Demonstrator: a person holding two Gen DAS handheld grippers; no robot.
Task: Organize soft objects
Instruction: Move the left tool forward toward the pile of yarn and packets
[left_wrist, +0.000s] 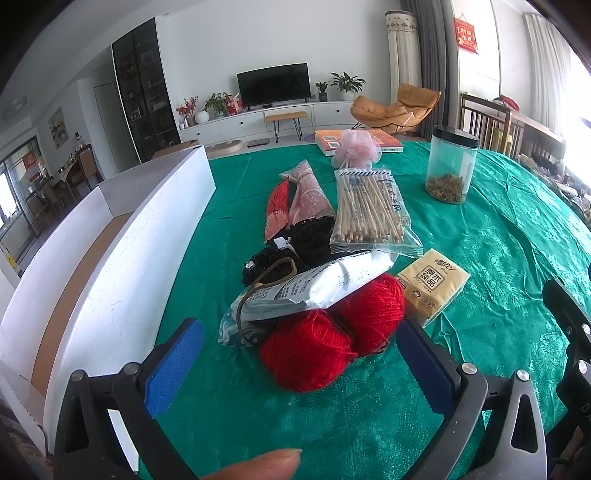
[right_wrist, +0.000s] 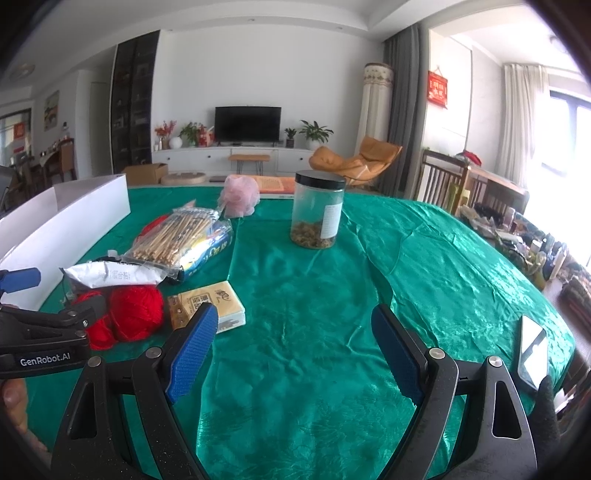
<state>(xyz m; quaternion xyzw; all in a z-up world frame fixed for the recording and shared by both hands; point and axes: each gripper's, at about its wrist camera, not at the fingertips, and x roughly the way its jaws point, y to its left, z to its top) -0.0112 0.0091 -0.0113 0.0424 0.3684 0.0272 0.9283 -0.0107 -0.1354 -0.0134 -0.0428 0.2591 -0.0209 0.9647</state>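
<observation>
Two red yarn balls (left_wrist: 328, 332) lie on the green tablecloth just ahead of my open, empty left gripper (left_wrist: 299, 365), between its blue pads. A white pouch (left_wrist: 314, 286) rests on them. Behind lie a black fuzzy item (left_wrist: 295, 247), pink and red cloth (left_wrist: 295, 195), a pink mesh pouf (left_wrist: 356, 147) and a yellow tissue pack (left_wrist: 432, 286). My right gripper (right_wrist: 295, 350) is open and empty over bare cloth, right of the yarn (right_wrist: 129, 312) and tissue pack (right_wrist: 208, 304). The left gripper also shows in the right wrist view (right_wrist: 22, 295).
A white open box (left_wrist: 110, 236) stands along the left. A bag of wooden sticks (left_wrist: 373, 210), a clear jar with a black lid (right_wrist: 317, 210), an orange book (left_wrist: 358, 138) and a phone (right_wrist: 533, 352) at the right edge are on the table.
</observation>
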